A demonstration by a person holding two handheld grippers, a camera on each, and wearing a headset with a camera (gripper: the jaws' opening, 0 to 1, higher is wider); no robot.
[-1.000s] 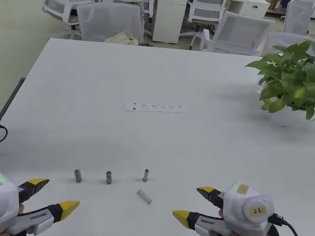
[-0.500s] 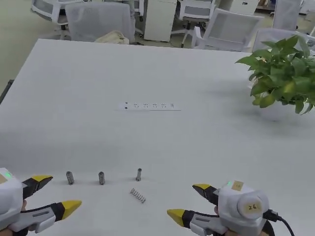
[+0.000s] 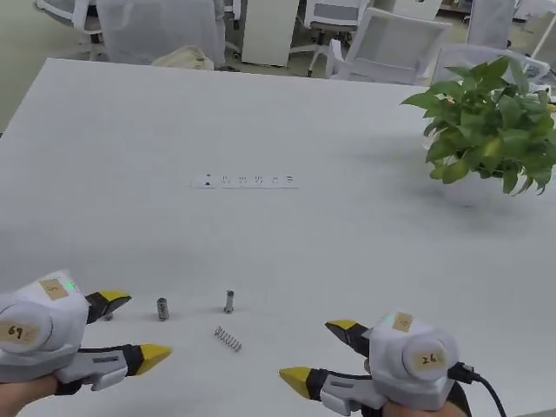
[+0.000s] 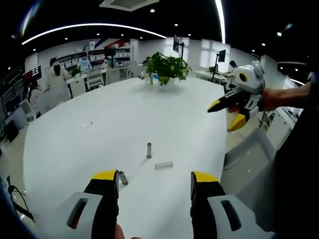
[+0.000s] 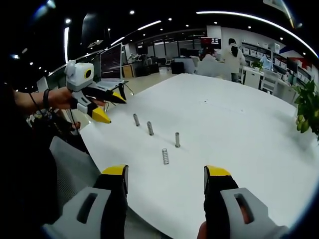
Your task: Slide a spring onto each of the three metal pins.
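Right gripper (image 3: 314, 351), jaws apart, hovers near table (image 3: 347, 243) edge.

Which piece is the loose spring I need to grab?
Look at the near edge of the white table, between the left hand-held gripper and the right hand-held gripper, where small metal pins stand in a row. The spring lies just nearer the person than the rightmost pin. It is the only piece lying flat, a thin wire coil, while the pins stand upright.

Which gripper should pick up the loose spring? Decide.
Probably right: the spring lies centred just ahead of the open jaws of the right gripper. The left gripper has a pin crowding one jaw.
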